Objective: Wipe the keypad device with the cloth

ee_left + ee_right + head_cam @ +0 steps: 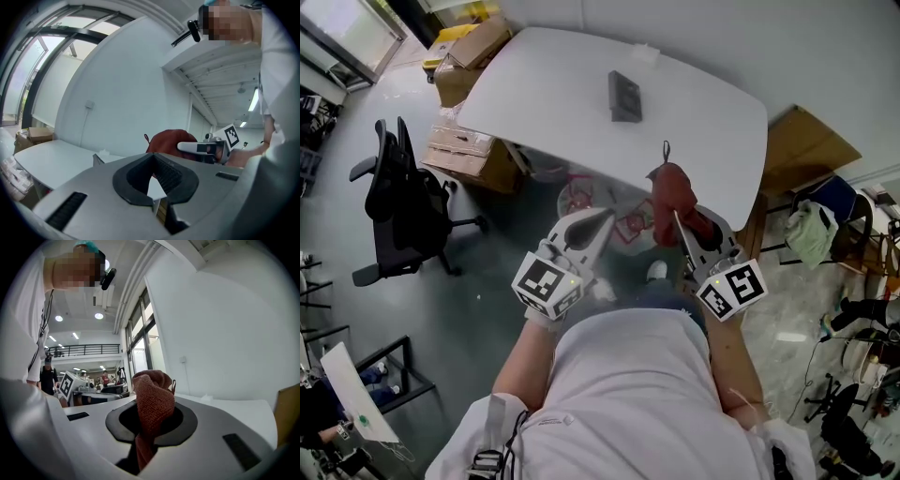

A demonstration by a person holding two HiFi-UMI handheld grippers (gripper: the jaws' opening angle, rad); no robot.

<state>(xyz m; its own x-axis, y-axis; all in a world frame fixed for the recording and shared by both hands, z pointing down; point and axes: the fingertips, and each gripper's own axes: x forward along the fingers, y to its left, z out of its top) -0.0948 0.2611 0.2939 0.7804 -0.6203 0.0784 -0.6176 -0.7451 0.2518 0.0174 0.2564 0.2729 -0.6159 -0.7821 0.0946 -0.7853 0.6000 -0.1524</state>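
The step in hand looks to be carrying the cloth (673, 192) to the keypad device (625, 97), which lies flat on the white tabletop (544, 84), well ahead of both tools and untouched. To do it well, the cloth should come down with its loose bunched end leading, so that fabric rather than metal meets the keys. The strokes should be light and flat, since the device looks small enough to slide. The free tool could rest against its edge to steady it. The right tongs (150, 427) are clenched on the red-brown cloth (152, 404), which stands up bunched between the jaws with a tail hanging below. The left tongs (157, 187) are drawn together on nothing and touch nothing, held in the air short of the tabletop's near edge.
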